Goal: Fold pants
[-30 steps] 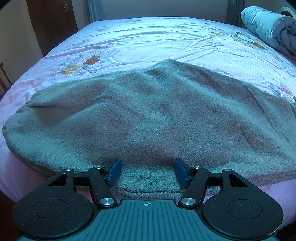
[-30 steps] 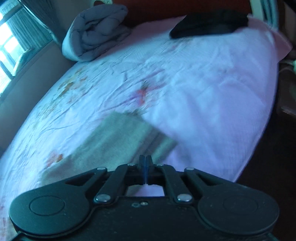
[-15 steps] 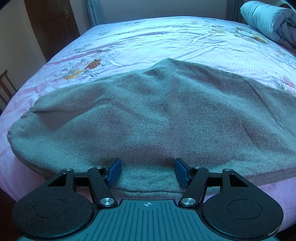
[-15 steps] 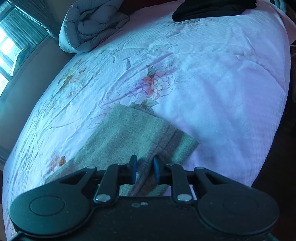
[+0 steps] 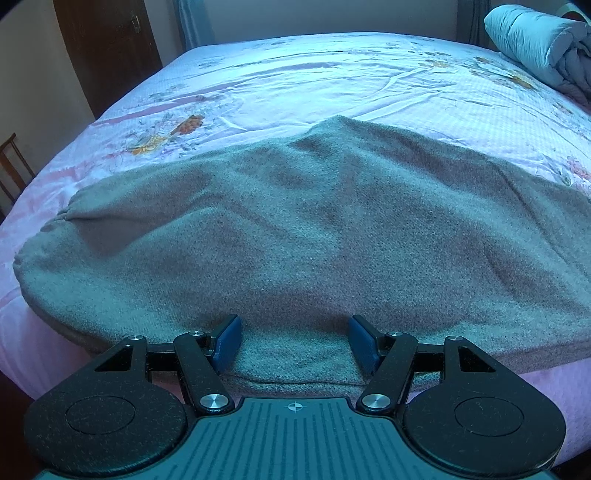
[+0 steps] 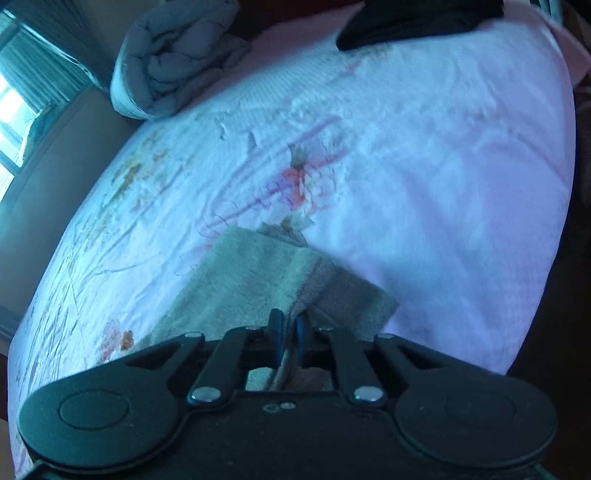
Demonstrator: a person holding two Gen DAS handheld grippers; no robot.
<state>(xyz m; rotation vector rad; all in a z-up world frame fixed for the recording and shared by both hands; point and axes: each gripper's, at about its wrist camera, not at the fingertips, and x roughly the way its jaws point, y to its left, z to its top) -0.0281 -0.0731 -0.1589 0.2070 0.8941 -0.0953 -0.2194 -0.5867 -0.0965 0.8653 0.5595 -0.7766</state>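
Left view: my left gripper [image 5: 294,341] has its fingers spread over the pants [image 5: 314,236], which lie flat on the bed [image 5: 332,74]; thick, soft, limp knit. Right view: right gripper [image 6: 286,334] pinches a cuff fold; edges grip best.

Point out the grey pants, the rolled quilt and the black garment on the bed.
grey pants [image 5: 314,229]: left wrist view, middle of the spread fabric.
rolled quilt [image 6: 177,62]: right wrist view, centre of the bundle.
black garment [image 6: 417,22]: right wrist view, its middle, at the bed's far end.
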